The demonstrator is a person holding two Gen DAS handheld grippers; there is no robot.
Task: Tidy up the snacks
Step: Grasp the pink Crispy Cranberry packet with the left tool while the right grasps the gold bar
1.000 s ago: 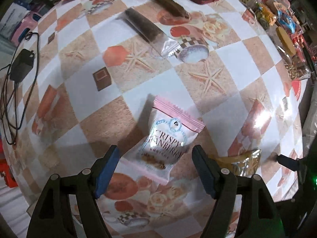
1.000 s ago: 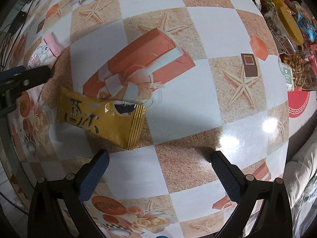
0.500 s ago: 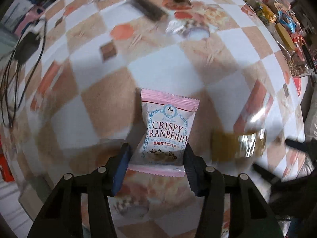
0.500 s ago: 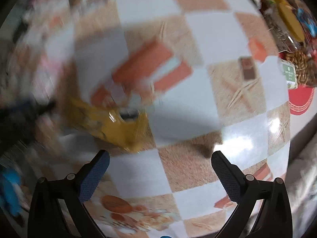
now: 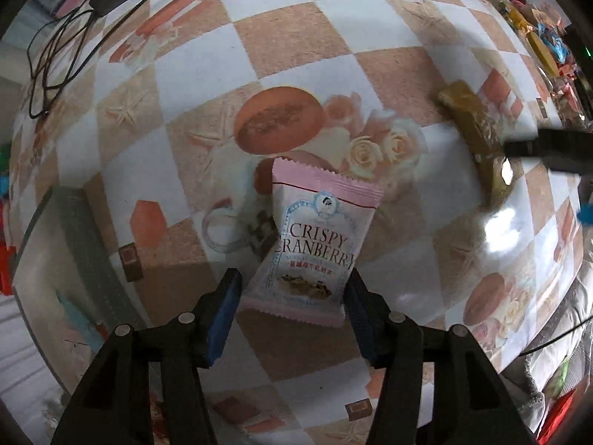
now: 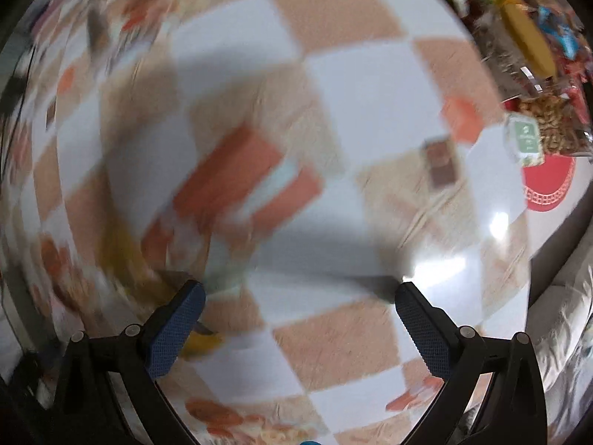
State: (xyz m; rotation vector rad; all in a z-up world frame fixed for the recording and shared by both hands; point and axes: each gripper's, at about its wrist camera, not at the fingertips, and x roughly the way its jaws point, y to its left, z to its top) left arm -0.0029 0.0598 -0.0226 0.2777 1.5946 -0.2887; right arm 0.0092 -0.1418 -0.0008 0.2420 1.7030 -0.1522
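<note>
The left claw [image 5: 292, 296] is clamped on the lower end of a pink-and-white packet [image 5: 315, 244] printed "CRISPY CRANBERRY", with scalloped seams and a picture of nougat, held tilted above the chequered worktop [image 5: 304, 52]. A golden wrapper [image 5: 478, 129] lies well to its right. The right claw [image 6: 296, 319] stands wide apart, holding nothing.

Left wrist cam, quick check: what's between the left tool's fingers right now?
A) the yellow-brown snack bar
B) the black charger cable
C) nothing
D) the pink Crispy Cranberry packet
D: the pink Crispy Cranberry packet has its lower end between the blue pads of the left tool and hangs tilted above the tablecloth; the yellow-brown snack bar lies off to the right, the black charger cable at the far left.
</note>
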